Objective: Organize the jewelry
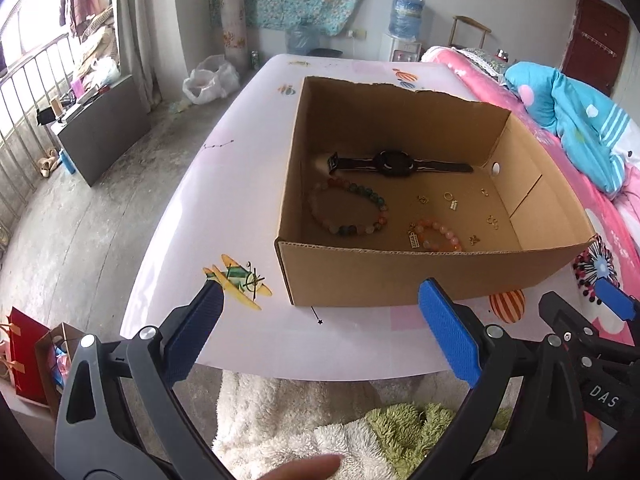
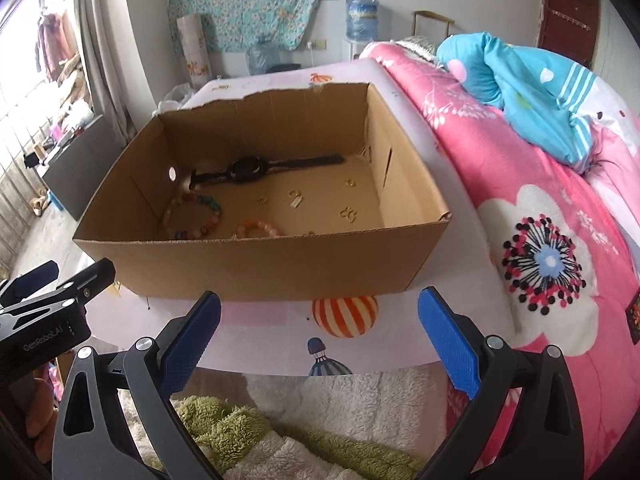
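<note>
The left gripper (image 1: 320, 312) stands with its blue pads wide apart and nothing between them, low in the frame before the cardboard box (image 1: 400, 276). The right gripper (image 2: 320, 312) is likewise spread and empty, at the bottom centre of its view. The box sits on a pale table (image 1: 224, 184) printed with aeroplanes and balloons. Inside, a black watch (image 1: 394, 163) lies along the far wall; a multicoloured bead bracelet (image 1: 348, 210) lies at the left, an orange bead bracelet (image 1: 438, 234) near the front wall, with small gold charms (image 1: 452, 200) scattered to the right.
</note>
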The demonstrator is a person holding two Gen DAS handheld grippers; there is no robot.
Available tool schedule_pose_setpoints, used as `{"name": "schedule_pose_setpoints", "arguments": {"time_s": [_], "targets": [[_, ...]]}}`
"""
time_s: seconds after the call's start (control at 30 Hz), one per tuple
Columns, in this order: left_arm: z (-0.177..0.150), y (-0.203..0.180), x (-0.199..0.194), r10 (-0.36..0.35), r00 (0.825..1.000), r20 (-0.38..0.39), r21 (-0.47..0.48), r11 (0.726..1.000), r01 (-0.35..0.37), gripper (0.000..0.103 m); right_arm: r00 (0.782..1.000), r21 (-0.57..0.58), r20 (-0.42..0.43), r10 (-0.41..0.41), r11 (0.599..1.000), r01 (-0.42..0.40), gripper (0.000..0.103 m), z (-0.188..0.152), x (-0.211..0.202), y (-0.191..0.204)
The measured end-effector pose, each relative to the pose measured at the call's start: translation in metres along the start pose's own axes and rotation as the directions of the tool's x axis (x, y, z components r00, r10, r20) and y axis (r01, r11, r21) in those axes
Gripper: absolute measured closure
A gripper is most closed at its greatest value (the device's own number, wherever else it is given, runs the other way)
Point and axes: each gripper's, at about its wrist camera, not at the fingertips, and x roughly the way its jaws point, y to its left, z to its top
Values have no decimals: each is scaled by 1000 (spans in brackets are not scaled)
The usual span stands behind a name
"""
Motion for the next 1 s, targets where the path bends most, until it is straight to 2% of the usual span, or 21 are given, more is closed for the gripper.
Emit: {"name": "schedule_pose_setpoints", "arguments": {"time_s": [0.17, 1.0], "targets": [[-3, -5, 6, -2, 999, -34, 20, 1000, 2, 9, 1000, 6, -21, 3, 1000, -3, 7, 2, 6, 1], [-3, -17, 11, -16, 998, -67, 61, 998, 20, 9, 998, 18, -63, -12, 1000, 13, 7, 6, 15, -6]]}}
